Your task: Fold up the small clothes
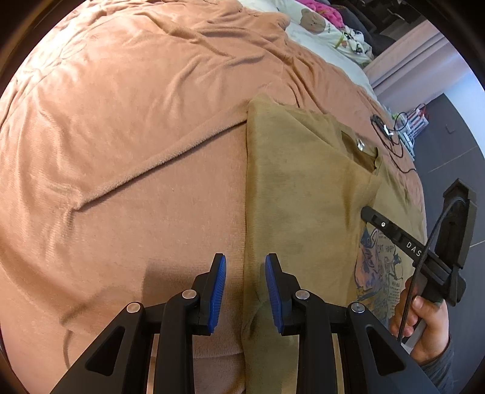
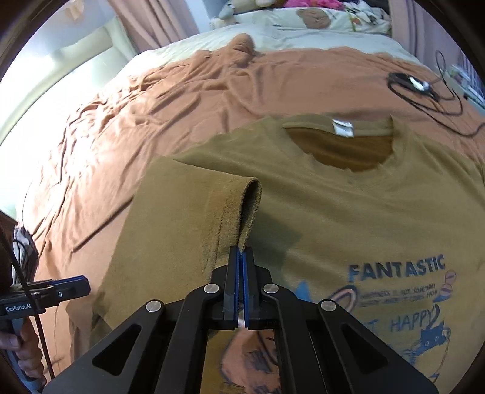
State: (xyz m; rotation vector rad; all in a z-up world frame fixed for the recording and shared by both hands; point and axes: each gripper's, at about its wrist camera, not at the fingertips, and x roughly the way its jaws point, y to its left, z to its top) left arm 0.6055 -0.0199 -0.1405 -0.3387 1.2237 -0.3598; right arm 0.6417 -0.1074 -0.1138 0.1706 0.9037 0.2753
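An olive-brown T-shirt [image 2: 318,206] with a blue print lies face up on an orange blanket [image 2: 151,100]; its left side is folded inward. My right gripper [image 2: 241,251] is shut on the hem of the sleeve [image 2: 236,206] and holds it over the shirt's chest. In the left wrist view the shirt [image 1: 297,188] runs up the right half, and my left gripper [image 1: 245,288] is open, its jaws astride the shirt's folded left edge, holding nothing. The right gripper [image 1: 368,213] shows there at the right, over the shirt.
The orange blanket [image 1: 121,121] covers a bed. A black cable with a small device [image 2: 415,85] lies on it beyond the collar. Pillows and a plush bear [image 2: 315,16] sit at the head. The bed edge and dark floor [image 1: 448,145] are to the right.
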